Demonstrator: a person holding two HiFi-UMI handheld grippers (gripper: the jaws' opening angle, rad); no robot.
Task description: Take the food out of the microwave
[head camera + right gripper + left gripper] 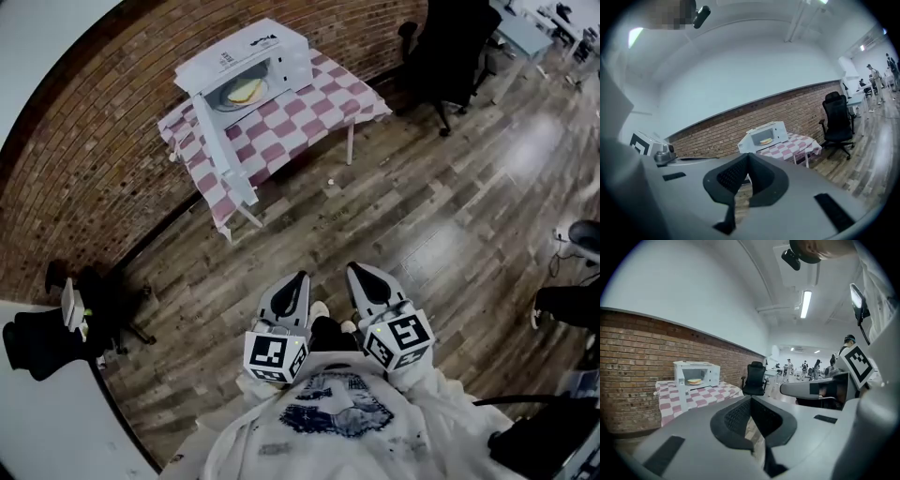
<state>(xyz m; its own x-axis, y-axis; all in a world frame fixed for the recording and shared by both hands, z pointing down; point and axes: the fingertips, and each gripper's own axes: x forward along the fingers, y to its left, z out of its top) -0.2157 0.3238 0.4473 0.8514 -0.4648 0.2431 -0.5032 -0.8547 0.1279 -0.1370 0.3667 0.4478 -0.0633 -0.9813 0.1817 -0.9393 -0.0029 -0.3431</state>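
Food (244,91) (pale, flat, on plate) sits inside microwave (246,64), door (223,150) swung wide. Microwave at wall-side end of tabletop (323,105), opening facing person. Both grippers held close to chest, well apart from table. Left gripper (298,281): jaws pressed together, nothing between. Right gripper (361,274): likewise closed, empty. Food lies ahead and left of both, 2 tips aimed roughly that way, left gripper marginally nearer. Judgement: approach not begun; jaws must part before reaching in; open door may crowd left side.
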